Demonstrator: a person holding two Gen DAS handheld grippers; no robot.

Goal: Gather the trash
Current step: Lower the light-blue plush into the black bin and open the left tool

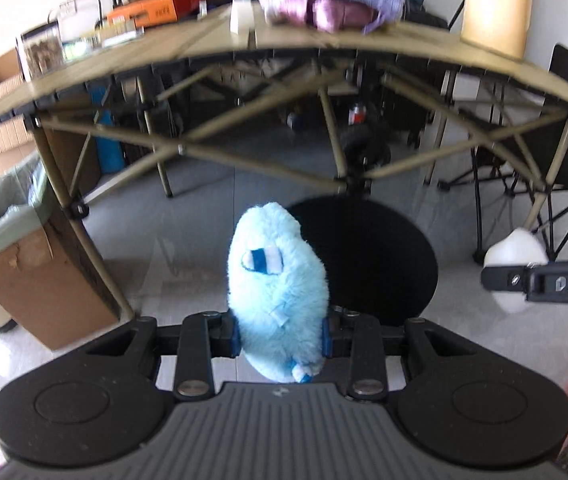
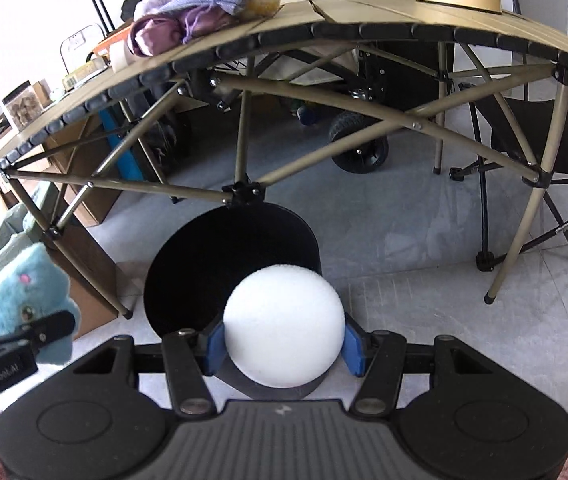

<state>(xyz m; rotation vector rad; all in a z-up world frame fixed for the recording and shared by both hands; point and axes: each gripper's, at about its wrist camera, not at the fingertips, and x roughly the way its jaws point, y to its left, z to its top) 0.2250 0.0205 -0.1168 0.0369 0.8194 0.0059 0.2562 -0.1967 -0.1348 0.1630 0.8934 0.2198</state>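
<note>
My left gripper (image 1: 282, 340) is shut on a fluffy light-blue plush toy (image 1: 276, 296), which stands up between the blue pads. Behind the toy a round black bin (image 1: 383, 264) sits on the grey floor under the table's edge. My right gripper (image 2: 284, 344) is shut on a white foam ball (image 2: 284, 324), held just above the open mouth of the black bin (image 2: 220, 264). The left wrist view shows the right gripper's finger with the white ball (image 1: 517, 252) at the far right. At the far left of the right wrist view is the blue toy (image 2: 24, 300).
A folding tan table (image 1: 323, 44) with crossed metal legs spans the view, carrying purple cloth (image 1: 331, 4), an orange box (image 1: 164, 4) and a clear jar (image 1: 40, 48). A lined cardboard box (image 1: 24, 264) stands at the left. A black folding chair (image 2: 555, 160) and a wheeled cart (image 2: 359, 144) stand behind.
</note>
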